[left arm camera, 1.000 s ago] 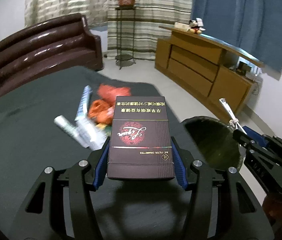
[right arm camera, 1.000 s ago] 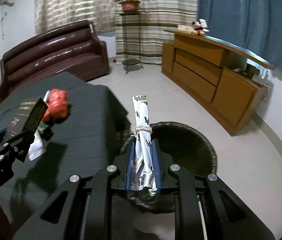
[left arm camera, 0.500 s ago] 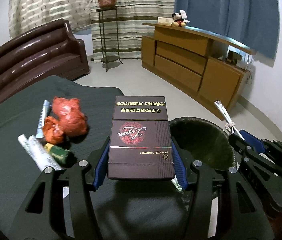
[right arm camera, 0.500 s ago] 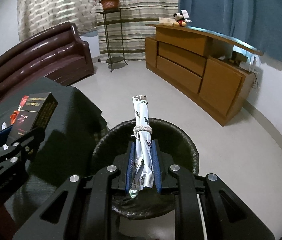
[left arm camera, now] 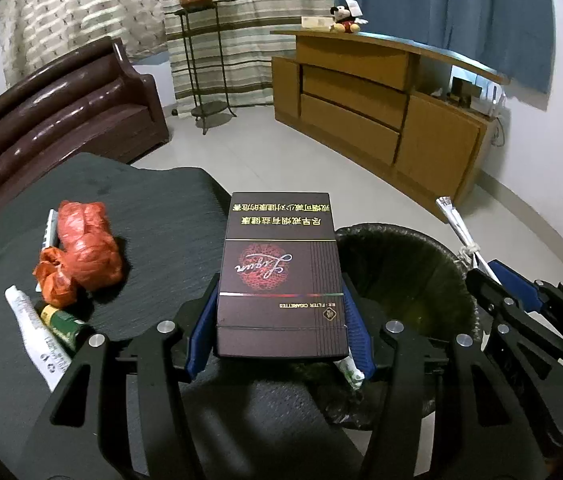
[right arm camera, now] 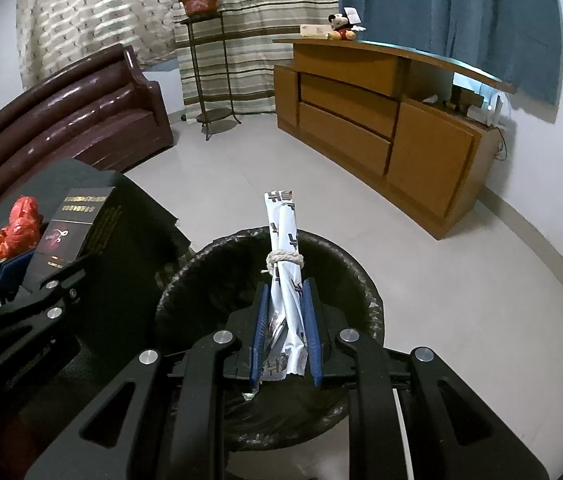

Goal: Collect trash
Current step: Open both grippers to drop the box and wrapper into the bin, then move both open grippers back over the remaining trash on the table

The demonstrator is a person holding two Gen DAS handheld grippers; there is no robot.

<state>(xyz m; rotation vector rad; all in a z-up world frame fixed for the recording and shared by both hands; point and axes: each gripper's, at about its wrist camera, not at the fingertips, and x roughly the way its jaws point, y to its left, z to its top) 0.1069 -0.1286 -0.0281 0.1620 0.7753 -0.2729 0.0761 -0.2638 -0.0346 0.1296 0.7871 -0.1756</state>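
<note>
The cigarette box, light and stiff, sits clamped by its long sides in the left gripper, beside the lined bin. The knotted wrapper, flimsy and crushable, is pinched near its base by the right gripper, above the bin. More litter lies on the dark tabletop.

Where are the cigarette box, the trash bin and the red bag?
cigarette box [left arm camera: 281, 280]: left wrist view, on its dark front face.
trash bin [right arm camera: 237, 256]: right wrist view, on its far rim.
red bag [left arm camera: 87, 246]: left wrist view, on its crumpled middle.
</note>
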